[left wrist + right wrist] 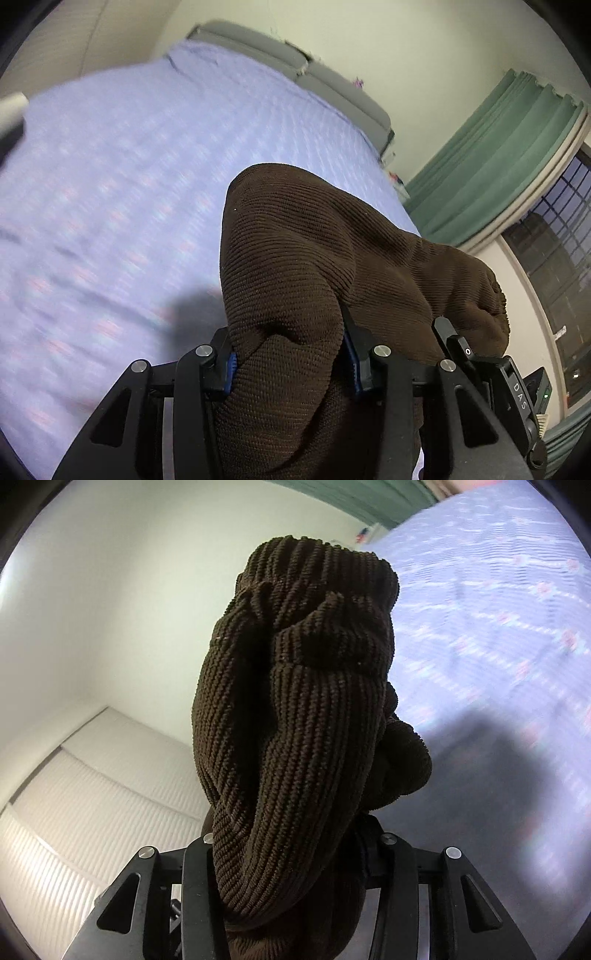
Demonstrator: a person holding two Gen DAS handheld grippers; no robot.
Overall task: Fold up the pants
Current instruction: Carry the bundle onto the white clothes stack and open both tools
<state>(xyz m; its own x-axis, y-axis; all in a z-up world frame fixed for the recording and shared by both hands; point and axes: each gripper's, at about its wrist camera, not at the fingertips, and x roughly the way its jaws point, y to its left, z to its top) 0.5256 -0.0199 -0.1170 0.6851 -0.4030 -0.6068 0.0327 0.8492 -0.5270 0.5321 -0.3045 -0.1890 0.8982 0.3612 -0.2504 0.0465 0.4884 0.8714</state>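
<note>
Gripping a bunched fold of the brown ribbed pants, the left gripper is clenched on the fabric in the left wrist view: blue pads press into the knit from both sides. Cloth mounds up from the jaws toward 12 o'clock and spills toward 3 o'clock, where it drapes over a second black tool, the right gripper. Lavender patterned bedspread fills 9 to 12 o'clock, motion-blurred; grey headboard at 12 o'clock, green curtain at 2 o'clock, barred window at 3 o'clock. Right wrist view: right gripper likewise clamped on the pants, fingertips buried under fabric, which stands as a tall wad toward 12 o'clock. Bedspread at 1 to 4 o'clock, blurred; white wall at 10 o'clock.
</note>
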